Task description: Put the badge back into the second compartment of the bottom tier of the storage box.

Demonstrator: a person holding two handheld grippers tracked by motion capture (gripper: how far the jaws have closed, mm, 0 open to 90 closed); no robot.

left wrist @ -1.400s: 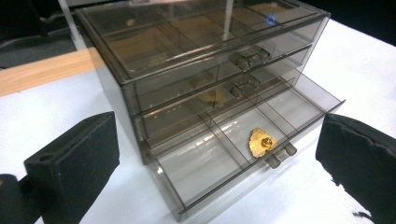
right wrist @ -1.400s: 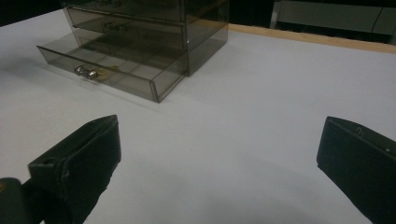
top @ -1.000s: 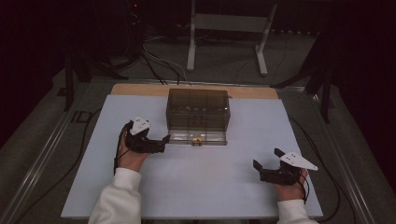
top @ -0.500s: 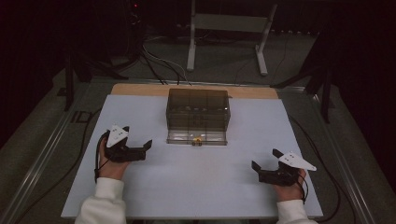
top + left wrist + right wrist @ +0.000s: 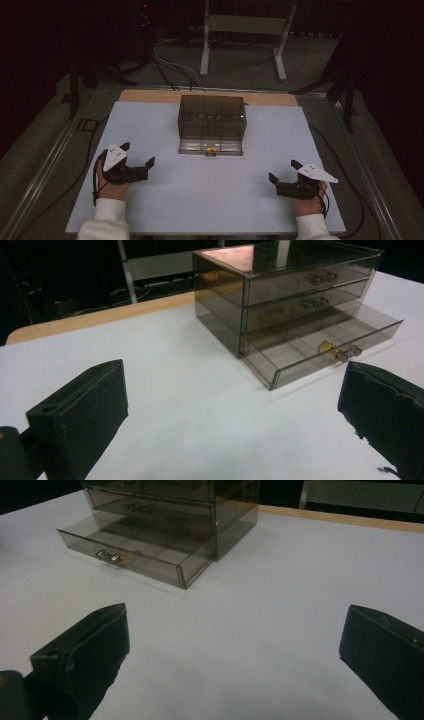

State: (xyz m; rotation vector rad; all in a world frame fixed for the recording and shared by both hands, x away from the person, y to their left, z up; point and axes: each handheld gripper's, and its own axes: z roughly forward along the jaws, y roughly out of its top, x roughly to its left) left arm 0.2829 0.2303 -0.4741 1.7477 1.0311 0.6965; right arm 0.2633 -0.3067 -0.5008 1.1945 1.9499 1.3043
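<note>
Smoky drawer unit [image 5: 212, 120], bottom drawer [image 5: 211, 146] out, well ahead of both empty, wide-spread grippers [image 5: 139, 163] [image 5: 283, 171].

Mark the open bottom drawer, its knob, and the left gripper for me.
open bottom drawer [image 5: 320, 352]: left gripper view, its front wall.
knob [image 5: 348, 353]: left gripper view, the metal handle on the drawer front.
left gripper [image 5: 139, 161]: high view, between its open fingertips.
</note>
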